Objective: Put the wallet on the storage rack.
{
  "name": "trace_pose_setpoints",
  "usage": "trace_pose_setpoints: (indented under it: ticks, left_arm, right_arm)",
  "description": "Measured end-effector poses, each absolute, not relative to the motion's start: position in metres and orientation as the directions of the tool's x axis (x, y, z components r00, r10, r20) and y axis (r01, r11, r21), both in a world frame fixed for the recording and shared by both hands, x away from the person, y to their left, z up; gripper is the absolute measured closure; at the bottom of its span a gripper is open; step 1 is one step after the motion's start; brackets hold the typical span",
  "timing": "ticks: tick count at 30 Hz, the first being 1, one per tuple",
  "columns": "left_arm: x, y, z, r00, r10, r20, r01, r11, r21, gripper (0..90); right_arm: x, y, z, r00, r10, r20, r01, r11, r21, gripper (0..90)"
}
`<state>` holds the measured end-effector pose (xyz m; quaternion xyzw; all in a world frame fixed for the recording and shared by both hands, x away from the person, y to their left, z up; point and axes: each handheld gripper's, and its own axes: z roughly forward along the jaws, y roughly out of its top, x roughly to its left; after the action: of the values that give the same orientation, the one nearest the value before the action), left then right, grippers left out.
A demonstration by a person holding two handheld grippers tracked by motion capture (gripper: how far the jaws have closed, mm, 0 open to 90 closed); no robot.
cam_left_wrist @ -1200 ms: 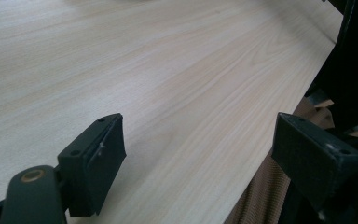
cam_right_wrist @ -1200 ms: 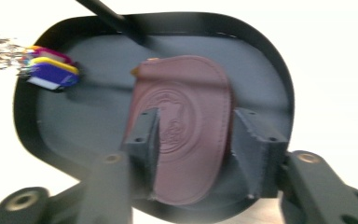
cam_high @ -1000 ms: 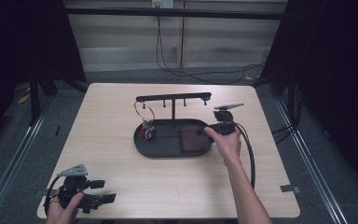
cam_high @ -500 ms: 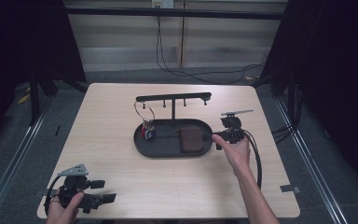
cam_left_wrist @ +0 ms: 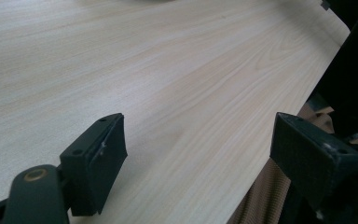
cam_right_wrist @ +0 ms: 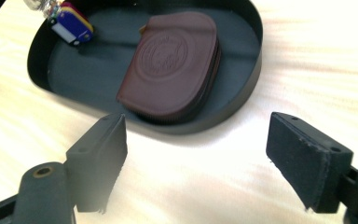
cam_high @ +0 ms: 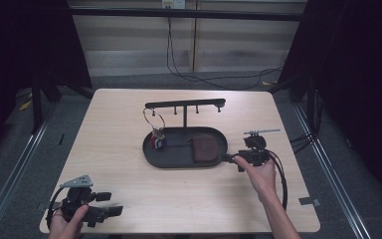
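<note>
A black oval tray stands mid-table, with a T-shaped hook stand rising from it. A key ring with red and blue tags hangs from the left hook down into the tray. In the tray's right end lies a brown leather pouch, flat and closed. My right gripper lies just outside the tray's right rim and points at it. Its jaws have just been opening and stand open with nothing between them. In the right gripper view the pouch lies beyond the open gripper. My left gripper rests open at the front left.
The left gripper view shows bare light wood table ahead of the open gripper, with the table's edge at the right. A black cable loops from the right gripper. Dark floor and metal rails surround the table.
My right gripper has drawn back from the tray's right end, rightward and toward the front of the table. The pouch stays in the tray. The left gripper has not moved.
</note>
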<state>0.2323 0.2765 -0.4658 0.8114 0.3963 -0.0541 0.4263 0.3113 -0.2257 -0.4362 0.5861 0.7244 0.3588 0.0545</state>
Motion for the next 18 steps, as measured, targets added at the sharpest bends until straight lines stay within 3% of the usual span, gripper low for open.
trace_pose_setpoints:
  ticks: [18]
  left_arm:
    - [0.231,0.278,-0.466,0.684,0.588,-0.431,0.688,-0.326,0.648,17.9]
  right_arm:
    - [0.247,-0.256,-0.45,-0.309,0.894,0.324,0.774,0.038,0.632,19.6]
